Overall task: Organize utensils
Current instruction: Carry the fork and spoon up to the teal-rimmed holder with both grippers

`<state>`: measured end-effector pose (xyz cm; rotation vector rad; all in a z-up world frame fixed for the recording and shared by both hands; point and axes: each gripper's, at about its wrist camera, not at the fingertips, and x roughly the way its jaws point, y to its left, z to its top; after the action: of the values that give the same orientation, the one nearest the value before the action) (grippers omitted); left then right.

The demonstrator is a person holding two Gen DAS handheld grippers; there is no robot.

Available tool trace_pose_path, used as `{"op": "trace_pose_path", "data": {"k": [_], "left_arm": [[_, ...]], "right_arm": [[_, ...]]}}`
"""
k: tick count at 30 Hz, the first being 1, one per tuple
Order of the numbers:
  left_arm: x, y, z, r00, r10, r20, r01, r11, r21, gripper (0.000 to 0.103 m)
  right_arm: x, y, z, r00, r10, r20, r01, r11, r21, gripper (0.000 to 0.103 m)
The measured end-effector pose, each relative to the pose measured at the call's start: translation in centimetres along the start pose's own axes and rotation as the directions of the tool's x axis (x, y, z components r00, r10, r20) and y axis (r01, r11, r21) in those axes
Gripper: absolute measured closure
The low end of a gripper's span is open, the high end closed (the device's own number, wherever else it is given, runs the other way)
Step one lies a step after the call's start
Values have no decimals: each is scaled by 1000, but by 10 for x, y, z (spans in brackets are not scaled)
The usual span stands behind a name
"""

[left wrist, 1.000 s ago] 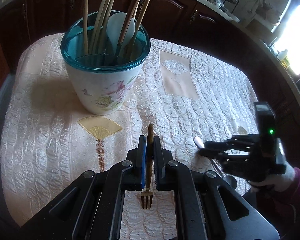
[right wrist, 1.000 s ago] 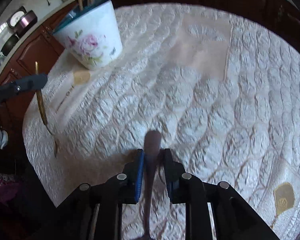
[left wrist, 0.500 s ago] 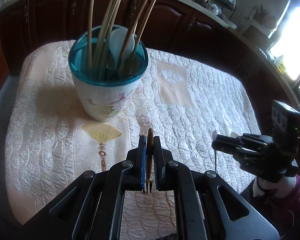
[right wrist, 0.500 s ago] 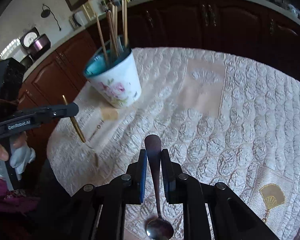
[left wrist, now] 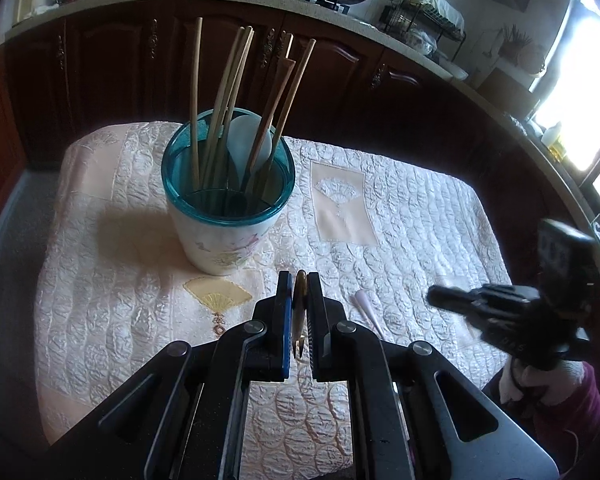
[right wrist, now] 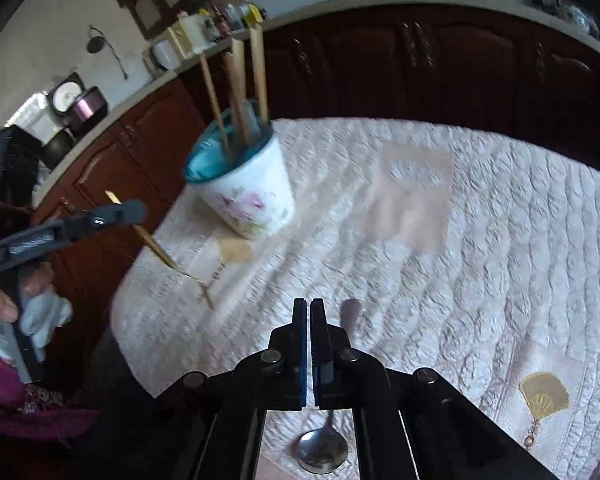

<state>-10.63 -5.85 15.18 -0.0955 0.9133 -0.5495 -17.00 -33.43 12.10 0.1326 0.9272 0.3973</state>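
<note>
**Fork clamped in the left hand-held gripper; spoon lying loose beside the right**

A gold fork is clamped between the pads of the left hand-held gripper, tines pointing down, clear of the quilted cloth. A silver spoon is seen below the right hand-held gripper, its bowl on the cloth and its handle just to the right of the fingers. The jaws of the right hand-held gripper have just been closing and are now pressed together with nothing between them. Further back, a floral cup with a teal rim stands upright on the cloth, filled with chopsticks. Dark wooden cabinets are seen behind.
</note>
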Motion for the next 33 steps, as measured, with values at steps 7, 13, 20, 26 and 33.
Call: {"op": "trace_pose_path", "data": {"k": [7,13,20,26,33], "left_arm": [[5,4,-6,1000,4,-23,-5,1000,-20,98],[12,4,-8,999,6,-43,-7,1000,-27,98],[12,-2,-6,999,2,-42,-2,1000,-10,98],[1,3,1,1000,1,-15,-2,1000,-24,98],[-21,4,17,999,-7,33,7,1000,-23,98]], "right_arm": [[54,-18,-31,977,-66,-204,63,998,-21,95],[80,-14,-40,974,-81,-213,74,997,-37,87],[71,-18,-26,985,8,-170,-4,1000,24,97],[30,-6,-16,996,56,-69,-53,998,31,99],[-9,13,15,996,83,35,-82,996,-24,101]]}}
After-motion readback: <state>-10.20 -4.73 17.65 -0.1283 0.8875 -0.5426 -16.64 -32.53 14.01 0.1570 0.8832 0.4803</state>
